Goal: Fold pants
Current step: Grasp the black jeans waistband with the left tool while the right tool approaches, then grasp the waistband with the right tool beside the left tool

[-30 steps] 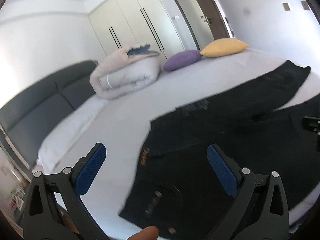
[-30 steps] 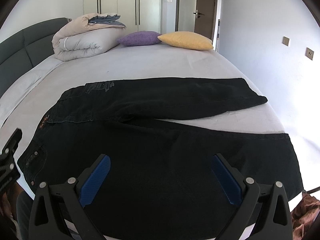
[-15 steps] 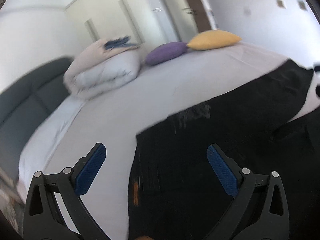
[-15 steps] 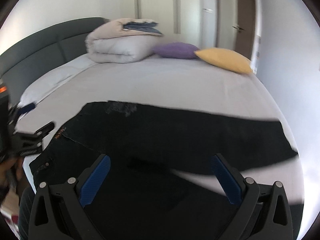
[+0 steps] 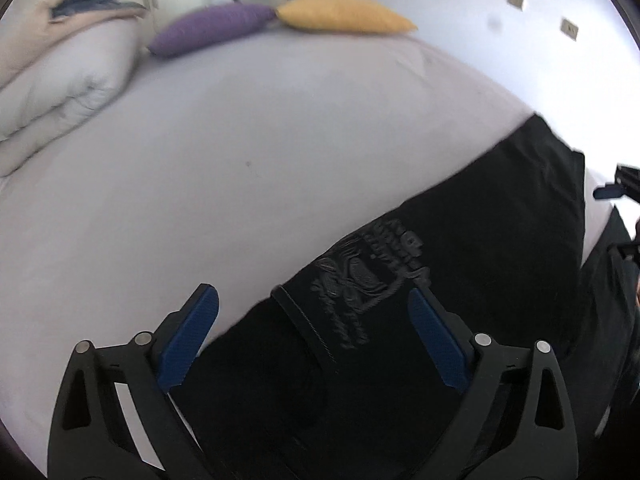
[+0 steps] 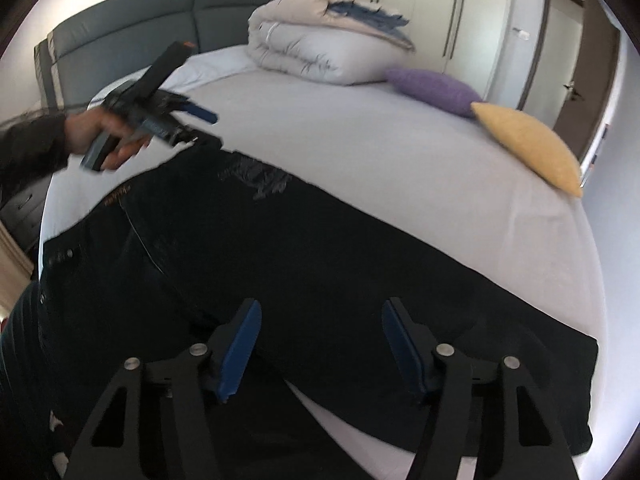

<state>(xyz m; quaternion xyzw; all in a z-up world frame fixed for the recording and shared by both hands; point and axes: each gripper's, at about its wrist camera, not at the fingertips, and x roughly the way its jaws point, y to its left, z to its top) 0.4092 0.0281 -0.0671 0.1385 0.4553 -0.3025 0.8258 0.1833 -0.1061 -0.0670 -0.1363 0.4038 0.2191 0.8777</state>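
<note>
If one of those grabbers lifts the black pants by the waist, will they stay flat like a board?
Probably not. The pants lie limp and flat on the bed, so they would likely droop and drag. They look like thick denim, so perhaps heavy. The rough weave probably won't slip.

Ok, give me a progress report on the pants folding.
Done: the black pants lie spread flat on the bed, legs apart, no fold made. In hand: the left gripper hovers open over the waistband by the printed pocket, and the right gripper hovers open over the far leg; neither grips cloth. Left: every fold.
</note>
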